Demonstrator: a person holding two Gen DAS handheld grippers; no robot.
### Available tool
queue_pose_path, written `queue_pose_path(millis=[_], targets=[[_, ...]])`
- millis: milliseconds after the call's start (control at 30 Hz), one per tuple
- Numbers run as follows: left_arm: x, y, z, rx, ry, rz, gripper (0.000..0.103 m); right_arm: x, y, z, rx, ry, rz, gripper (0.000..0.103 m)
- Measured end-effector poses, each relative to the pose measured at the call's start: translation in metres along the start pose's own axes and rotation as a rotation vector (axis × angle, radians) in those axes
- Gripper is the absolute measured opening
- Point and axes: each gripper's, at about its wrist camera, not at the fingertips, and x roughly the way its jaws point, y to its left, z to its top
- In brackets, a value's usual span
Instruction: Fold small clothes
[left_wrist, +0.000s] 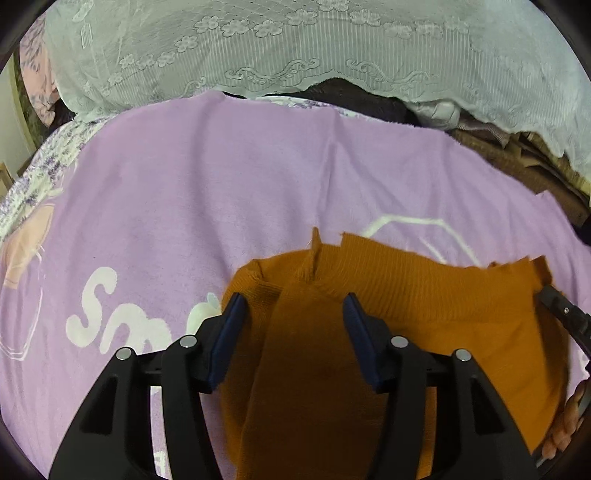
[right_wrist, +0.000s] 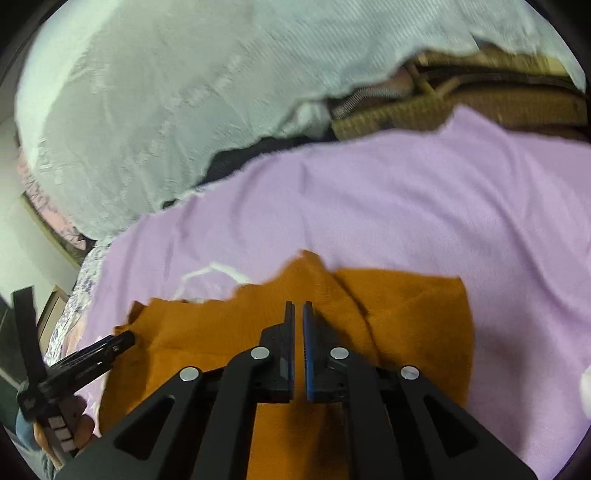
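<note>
An orange knitted garment (left_wrist: 406, 302) lies on a lilac printed cloth (left_wrist: 221, 184). My left gripper (left_wrist: 293, 306) is open, its blue-padded fingers (left_wrist: 232, 314) spread over the garment's left part, where a fold runs down between them. In the right wrist view the same orange garment (right_wrist: 406, 314) lies spread under my right gripper (right_wrist: 298, 314), whose jaws stand almost together with a thin gap and no cloth visibly between them. The left gripper's tip (right_wrist: 122, 341) shows at the garment's left edge. The right gripper's tip (left_wrist: 561, 310) shows at the garment's right edge.
A white lace cloth (left_wrist: 295, 48) covers a heap at the back. Brown folded fabrics (right_wrist: 498, 99) lie at the back right. A floral sheet (left_wrist: 44, 173) borders the lilac cloth (right_wrist: 406, 203) on the left. The person's hand (left_wrist: 565, 424) shows at the right edge.
</note>
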Motion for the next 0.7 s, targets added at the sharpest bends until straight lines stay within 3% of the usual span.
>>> queue_pose_path(millis=[100, 167, 233, 333, 400, 467, 600, 700], targets=[[0.007, -0.006, -0.003, 0.017, 0.013, 0.038, 0.054, -0.004, 0.014, 0.002, -0.035, -0.015, 0.035, 0.006], [0.016, -0.009, -0.005, 0.028, 0.027, 0.073, 0.058, 0.005, 0.016, 0.001, -0.045, 0.016, 0.027, 0.006], [0.02, -0.013, -0.007, 0.044, 0.023, 0.11, 0.066, 0.023, 0.011, -0.003, -0.042, 0.076, -0.02, 0.013], [0.019, -0.016, -0.01, 0.06, 0.013, 0.144, 0.07, 0.033, -0.002, -0.006, 0.025, 0.108, 0.006, 0.01], [0.012, -0.016, -0.011, 0.055, 0.003, 0.139, 0.07, 0.022, 0.004, -0.006, 0.008, 0.076, -0.008, 0.014], [-0.003, -0.018, -0.012, 0.049, -0.015, 0.073, 0.07, 0.01, 0.022, -0.008, -0.063, 0.035, -0.025, 0.021], [-0.022, -0.033, -0.013, 0.09, -0.052, 0.012, 0.075, -0.001, 0.058, -0.02, -0.171, 0.019, 0.014, 0.027], [-0.006, -0.047, -0.02, 0.153, -0.028, 0.075, 0.082, 0.015, 0.077, -0.036, -0.267, 0.082, -0.044, 0.032]])
